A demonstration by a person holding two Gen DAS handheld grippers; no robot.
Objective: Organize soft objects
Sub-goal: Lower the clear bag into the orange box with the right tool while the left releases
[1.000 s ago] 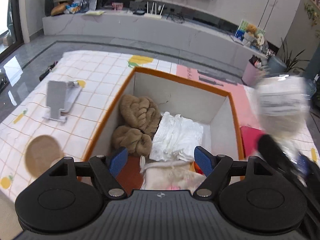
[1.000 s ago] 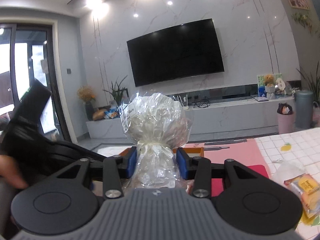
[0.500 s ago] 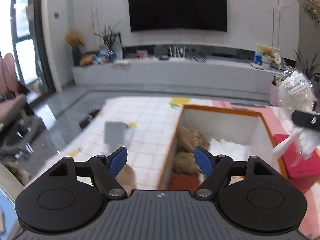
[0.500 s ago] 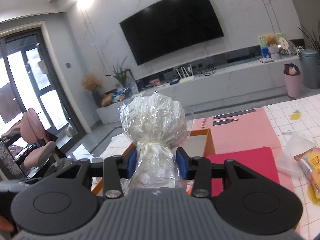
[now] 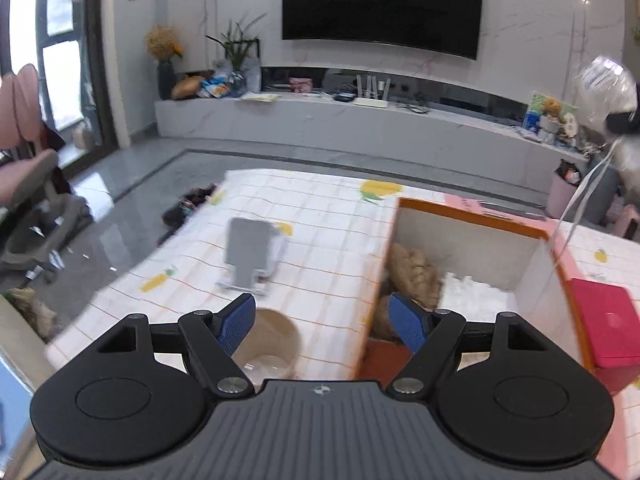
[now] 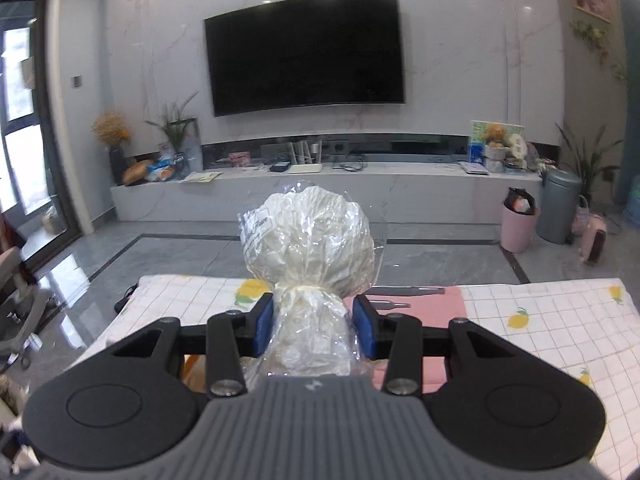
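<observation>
Both cameras have tilted up since a second ago: left view used to look straight down into the box, now the box (image 5: 472,220) sits lower right with TV wall filling the top. Right gripper (image 6: 316,322) has risen, view now over the bench (image 6: 560,320) toward the TV. Right gripper is clamped on the tied neck of a clear plastic bag (image 6: 308,236) (white soft stuff inside, small label on upper left), bulb of the bag sticking up past the fingertips. Same bag shows at the far right edge of the left view (image 5: 604,92), above and right of the box. Left gripper (image 5: 320,322) is wide open, nothing between the pads, hovering over the box's left wall. Box holds brown plush (image 5: 412,276) on the left, white cloth (image 5: 476,296) beside it. Grey stand (image 5: 248,256) and a round cup (image 5: 272,344) on the bench left of the box; red case (image 5: 608,324) just right of it.
</observation>
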